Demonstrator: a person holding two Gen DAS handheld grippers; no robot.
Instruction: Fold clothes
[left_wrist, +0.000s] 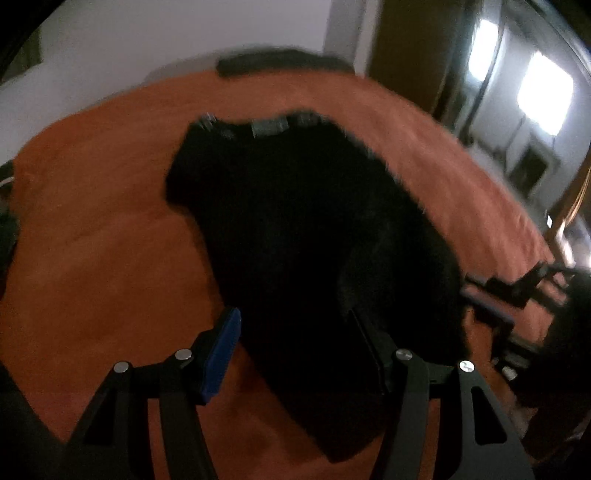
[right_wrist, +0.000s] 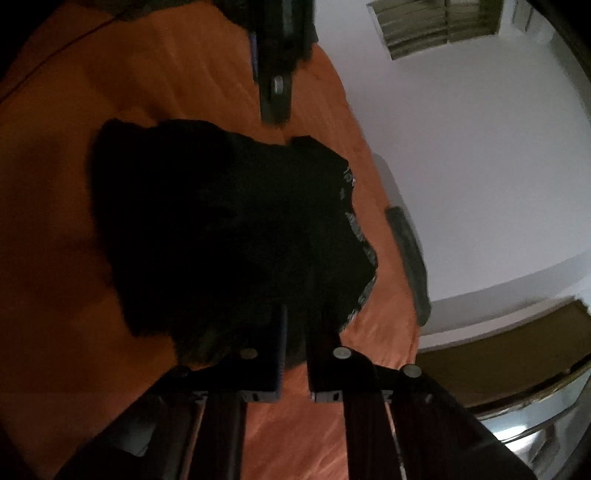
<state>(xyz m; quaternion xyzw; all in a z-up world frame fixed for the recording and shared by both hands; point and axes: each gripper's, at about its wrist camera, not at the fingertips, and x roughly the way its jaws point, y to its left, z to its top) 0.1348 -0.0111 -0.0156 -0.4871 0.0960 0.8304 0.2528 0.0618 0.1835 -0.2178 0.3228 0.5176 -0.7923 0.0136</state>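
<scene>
A black garment (left_wrist: 295, 221) lies spread on the orange bedspread (left_wrist: 92, 258), with a grey printed band (left_wrist: 269, 125) along its far edge. My left gripper (left_wrist: 295, 332) hovers over the garment's near end, open, its blue pad (left_wrist: 221, 354) well apart from the other finger, and the cloth lies below the gap. In the right wrist view the right gripper (right_wrist: 300, 325) is shut on the near edge of the black garment (right_wrist: 221, 221), which bunches up between its fingers. The left gripper (right_wrist: 273, 103) shows at the top of that view, the right gripper (left_wrist: 476, 295) at the left view's right edge.
A dark flat object (left_wrist: 266, 62) lies along the far edge of the bed against a white wall (right_wrist: 480, 147). Bright windows (left_wrist: 543, 96) and dark furniture stand to the right. Orange bedspread (right_wrist: 55, 184) surrounds the garment on all sides.
</scene>
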